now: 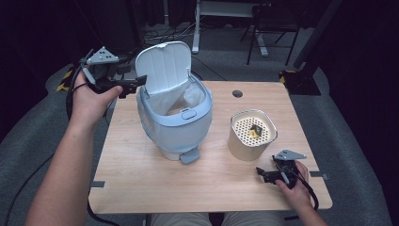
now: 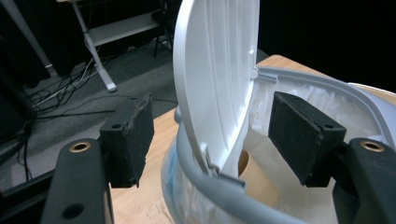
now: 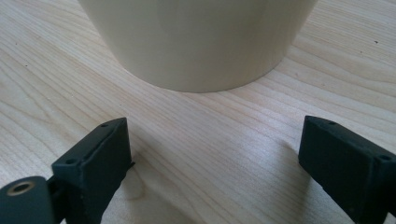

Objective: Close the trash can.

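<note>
The light-blue bin (image 1: 175, 125) stands on the wooden table (image 1: 141, 179), left of its middle, and its white lid (image 1: 164, 63) is raised almost upright at the 12 o'clock side. The left gripper (image 1: 136, 84) is at about 10 o'clock from the bin, level with the rim. In the left gripper view the lid (image 2: 217, 70) stands between the two jaws — the pads are apart from it on both sides, so the jaws are open and grip nothing. A white liner bag (image 2: 299, 205) shows inside the bin.

The right gripper (image 1: 261, 174) rests low on the table near 5 o'clock from the bin. Its jaws are wide open, with bare wood between them. The cream perforated container (image 1: 251, 134) stands just beyond them, at their 12 o'clock, not touching.
</note>
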`<control>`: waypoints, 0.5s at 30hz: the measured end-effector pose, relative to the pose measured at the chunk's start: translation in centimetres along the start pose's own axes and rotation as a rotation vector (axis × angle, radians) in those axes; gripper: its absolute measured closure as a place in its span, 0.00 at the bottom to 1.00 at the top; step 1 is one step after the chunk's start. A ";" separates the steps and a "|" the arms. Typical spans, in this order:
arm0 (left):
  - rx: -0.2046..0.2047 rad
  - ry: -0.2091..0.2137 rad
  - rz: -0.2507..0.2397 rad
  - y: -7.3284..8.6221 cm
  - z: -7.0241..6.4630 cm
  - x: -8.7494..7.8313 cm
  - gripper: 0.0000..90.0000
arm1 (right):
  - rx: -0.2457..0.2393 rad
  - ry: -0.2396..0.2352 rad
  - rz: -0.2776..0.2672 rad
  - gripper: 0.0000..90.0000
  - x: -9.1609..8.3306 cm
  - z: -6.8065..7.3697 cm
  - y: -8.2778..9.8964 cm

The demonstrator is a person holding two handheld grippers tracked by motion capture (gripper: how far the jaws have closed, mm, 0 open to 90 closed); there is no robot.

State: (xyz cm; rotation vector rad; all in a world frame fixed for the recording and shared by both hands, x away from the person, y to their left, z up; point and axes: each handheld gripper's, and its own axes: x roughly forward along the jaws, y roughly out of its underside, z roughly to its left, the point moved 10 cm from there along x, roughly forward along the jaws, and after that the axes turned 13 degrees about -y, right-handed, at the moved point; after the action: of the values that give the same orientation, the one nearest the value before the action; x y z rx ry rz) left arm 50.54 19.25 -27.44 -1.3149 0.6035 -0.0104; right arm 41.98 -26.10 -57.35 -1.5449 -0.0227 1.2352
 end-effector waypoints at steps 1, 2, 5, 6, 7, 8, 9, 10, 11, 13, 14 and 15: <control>0.001 0.006 -0.001 -0.1 0.0 0.2 0.35 | 0.000 0.000 0.000 0.10 0.0 0.0 0.0; -0.002 0.013 -0.011 -0.4 -0.1 0.4 0.36 | 0.000 0.000 0.000 0.10 0.0 0.0 0.0; -0.015 0.034 -0.040 -0.9 -0.2 0.8 0.39 | -0.001 -0.001 0.000 0.10 0.0 0.0 0.0; -0.020 0.046 -0.050 -1.1 -0.3 0.9 0.41 | 0.000 -0.001 0.000 0.10 0.0 0.0 0.0; -0.028 0.061 -0.055 -1.2 -0.5 1.0 0.43 | -0.001 0.000 0.000 0.10 0.0 0.0 0.0; -0.037 0.096 -0.073 -1.5 -0.8 1.0 0.43 | -0.002 -0.001 0.001 0.10 0.0 0.0 0.0; -0.049 0.111 -0.079 -1.6 -0.9 1.1 0.43 | -0.002 -0.001 0.000 0.10 0.0 0.0 0.0; -0.048 0.114 -0.074 -1.7 -0.9 1.1 0.41 | -0.002 -0.002 0.001 0.10 0.0 0.0 0.0; -0.043 0.113 -0.073 -1.7 -0.9 1.1 0.42 | -0.002 -0.002 0.001 0.10 0.0 0.0 0.0; -0.046 0.121 -0.072 -1.7 -0.8 1.0 0.44 | -0.002 -0.002 0.000 0.10 0.0 0.0 0.0; -0.048 0.127 -0.072 -1.7 -0.8 0.9 0.44 | -0.002 -0.002 0.000 0.10 0.0 0.0 0.0; -0.049 0.136 -0.074 -1.6 -0.9 0.8 0.45 | -0.002 -0.002 0.000 0.10 0.0 0.0 0.0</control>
State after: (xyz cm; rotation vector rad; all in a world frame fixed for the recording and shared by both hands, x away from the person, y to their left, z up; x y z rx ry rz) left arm 51.40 17.71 -26.40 -1.3916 0.6742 -0.1474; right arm 42.01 -26.09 -57.36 -1.5456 -0.0246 1.2369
